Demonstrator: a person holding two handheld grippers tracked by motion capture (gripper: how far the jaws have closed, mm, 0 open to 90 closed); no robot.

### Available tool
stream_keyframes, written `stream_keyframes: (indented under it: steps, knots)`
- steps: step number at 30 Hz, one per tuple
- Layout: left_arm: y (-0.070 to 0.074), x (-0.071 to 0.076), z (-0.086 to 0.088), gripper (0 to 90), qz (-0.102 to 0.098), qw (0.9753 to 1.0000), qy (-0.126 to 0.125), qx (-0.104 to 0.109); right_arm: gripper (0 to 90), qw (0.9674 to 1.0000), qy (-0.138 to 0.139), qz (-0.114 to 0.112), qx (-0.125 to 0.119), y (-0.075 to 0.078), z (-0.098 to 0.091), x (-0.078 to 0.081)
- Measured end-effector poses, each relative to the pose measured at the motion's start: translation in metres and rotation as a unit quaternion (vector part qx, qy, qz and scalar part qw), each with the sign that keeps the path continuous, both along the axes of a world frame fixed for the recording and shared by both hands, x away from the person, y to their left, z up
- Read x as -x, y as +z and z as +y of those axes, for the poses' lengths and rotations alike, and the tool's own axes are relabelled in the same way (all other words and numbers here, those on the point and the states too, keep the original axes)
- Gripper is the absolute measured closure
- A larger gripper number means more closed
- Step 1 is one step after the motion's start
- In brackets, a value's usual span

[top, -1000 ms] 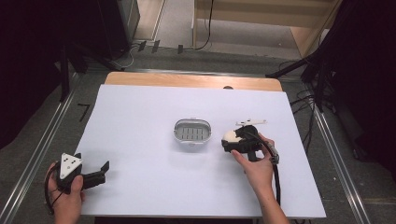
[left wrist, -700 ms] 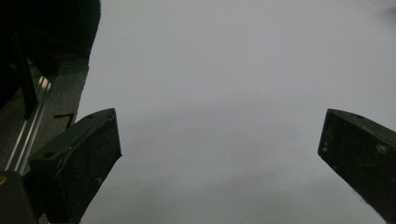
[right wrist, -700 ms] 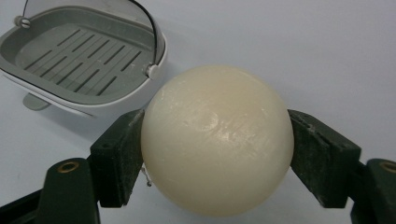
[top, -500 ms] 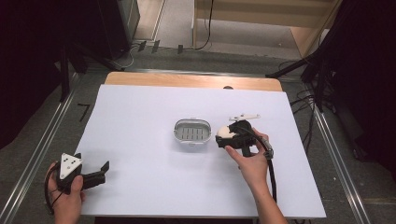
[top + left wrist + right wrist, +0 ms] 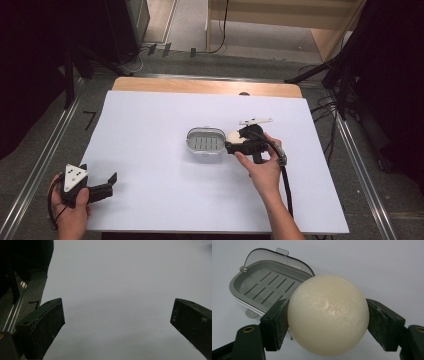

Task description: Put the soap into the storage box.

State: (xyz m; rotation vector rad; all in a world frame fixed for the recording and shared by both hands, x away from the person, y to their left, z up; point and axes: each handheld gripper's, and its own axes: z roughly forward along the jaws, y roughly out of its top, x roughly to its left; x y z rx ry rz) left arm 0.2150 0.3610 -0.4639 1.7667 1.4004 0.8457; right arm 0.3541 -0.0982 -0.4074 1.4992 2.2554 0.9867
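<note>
Right gripper [image 5: 328, 322] is clamping a round cream soap [image 5: 328, 315], one jaw pressing on each side of it. The soap is near-spherical, so no clear long axis and no pointing direction to call. No brand stamp or lettering is showing on its surface.

In the high view the right gripper [image 5: 234, 142] is sitting just right of the soap dish [image 5: 206, 142], with the soap [image 5: 233, 136] at its tip, close to the dish's right rim; can't tell whether it's touching the rim.

The soap dish [image 5: 265, 286] is lying open on the white table [image 5: 150, 120], slotted grey tray facing up. Its long axis is running left-right across the table in the high view. It's got a small tab on the far rim and a small knob on one end. No readable writing on it.

Left gripper [image 5: 100, 187] is resting at the table's near-left corner, jaws spread wide, gripping nothing. Left gripper view: only bare table [image 5: 120, 277] between the jaws.
</note>
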Motion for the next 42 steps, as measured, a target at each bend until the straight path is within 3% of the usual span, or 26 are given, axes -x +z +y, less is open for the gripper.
stream_keyframes:
  steps: [20,42]
  knots:
    - [0.0,0.0,0.0,0.0,0.0,1.0,-0.001,0.001,25.1,0.9996,0.023,-0.004,-0.019,0.003,0.036,-0.006]
    - [0.0,0.0,0.0,0.0,0.0,1.0,-0.003,0.001,25.1,0.999,0.042,0.002,-0.014,-0.004,0.07,-0.016]
